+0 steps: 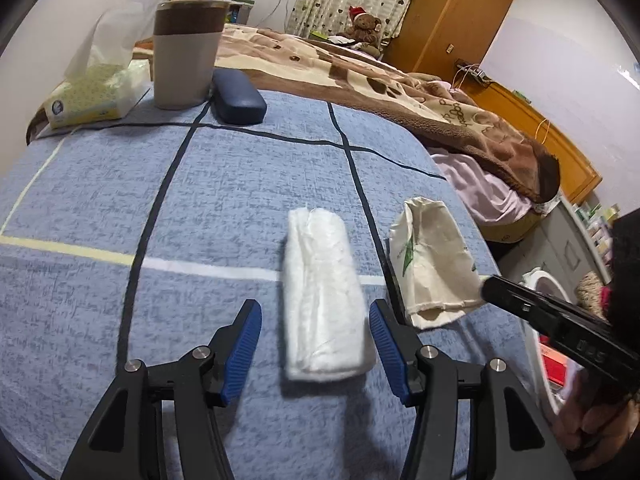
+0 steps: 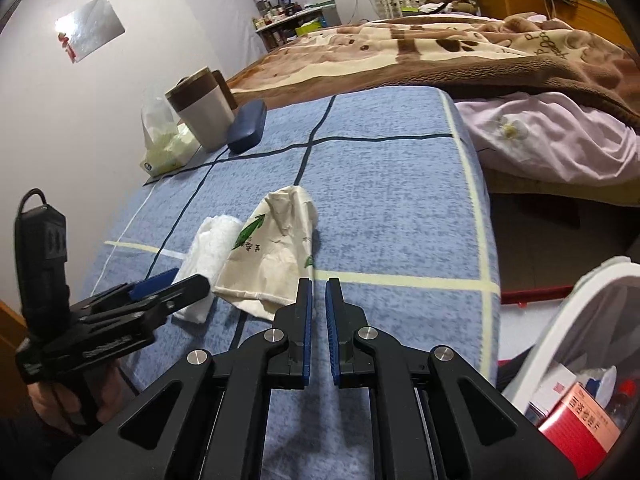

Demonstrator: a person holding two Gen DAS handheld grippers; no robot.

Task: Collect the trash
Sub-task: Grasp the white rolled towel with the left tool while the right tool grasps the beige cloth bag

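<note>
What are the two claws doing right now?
Left gripper: open, around the white tissue wad, not squeezing.
Right gripper: shut, holding nothing.

Both wrist cameras look steeply down, close, sharing the blue bedspread (image 1: 240,200).

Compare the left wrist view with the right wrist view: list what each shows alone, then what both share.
Only the left wrist view: the tall orange wooden wardrobe.

Only the right wrist view: a shiny silver sheet on the wall and a red printed box in the white-rimmed bin.

Both: the folded white tissue wad, crumpled cream paper cup, brown-banded grey canister, dark blue glasses case, and blue checked bedsheet.
</note>
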